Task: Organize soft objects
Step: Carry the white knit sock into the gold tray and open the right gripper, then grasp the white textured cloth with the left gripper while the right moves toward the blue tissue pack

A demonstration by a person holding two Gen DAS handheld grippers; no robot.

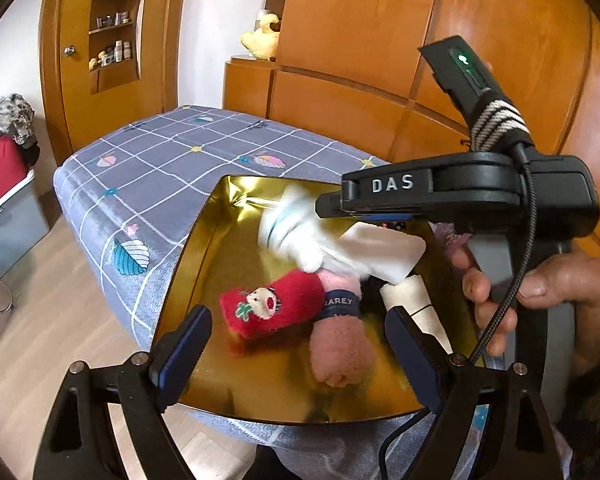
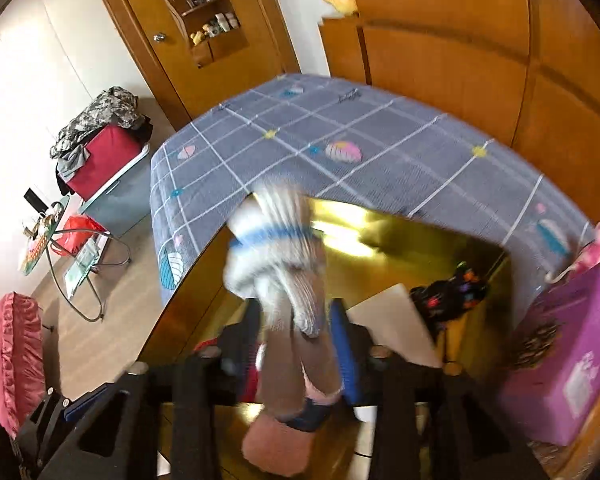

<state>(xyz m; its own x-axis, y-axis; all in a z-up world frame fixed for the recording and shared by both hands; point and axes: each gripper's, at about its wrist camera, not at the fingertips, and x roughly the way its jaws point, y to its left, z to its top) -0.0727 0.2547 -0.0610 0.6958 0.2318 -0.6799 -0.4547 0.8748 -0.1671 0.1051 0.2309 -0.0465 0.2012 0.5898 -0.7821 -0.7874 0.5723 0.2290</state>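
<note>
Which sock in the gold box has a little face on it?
The red sock. The pink sock beside it shows only a dark band, and the white one has blue stripes.

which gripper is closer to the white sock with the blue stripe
Right. The white sock hangs between the right gripper's jaws; the left gripper sits lower, over the red sock.

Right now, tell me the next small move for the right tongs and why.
Probably open the right tongs fully and lift away. The white sock with blue stripes hangs between them over the gold tray, above the red sock and pink sock already inside.
</note>
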